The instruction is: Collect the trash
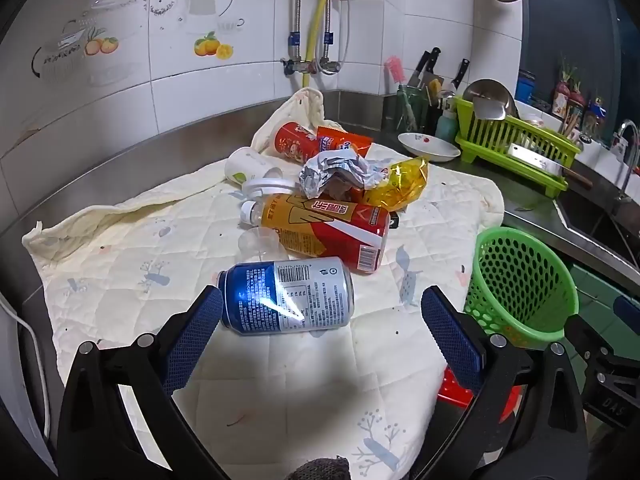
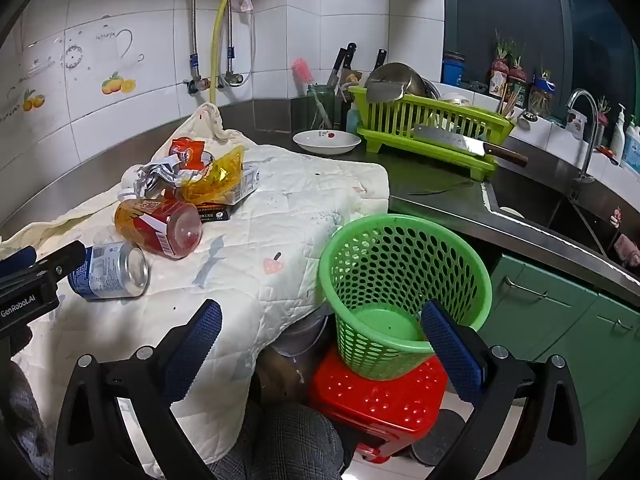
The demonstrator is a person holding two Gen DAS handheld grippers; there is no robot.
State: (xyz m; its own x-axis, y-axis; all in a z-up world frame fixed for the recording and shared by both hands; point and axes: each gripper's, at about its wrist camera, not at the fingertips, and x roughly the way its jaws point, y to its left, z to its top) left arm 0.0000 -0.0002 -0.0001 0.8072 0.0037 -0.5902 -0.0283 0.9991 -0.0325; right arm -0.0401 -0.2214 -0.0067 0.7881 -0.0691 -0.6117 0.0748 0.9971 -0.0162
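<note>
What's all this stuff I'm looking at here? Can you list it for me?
can: 1, blue and silver, on its side on the cloth, nearest
bottle: 1, orange and red, lying behind the can
foil wrapper: 1, silver, crumpled on the pile
yellow bag: 1, right of the pile
cloth: 1, cream quilted, over the counter
basket: 1, green, empty, on the stool
stool: 1, red, beside the counter
dish rack: 1, green, by the sink
cleaver: 1, on the rack
left gripper: open, behind the can
right gripper: open, near the basket
</note>
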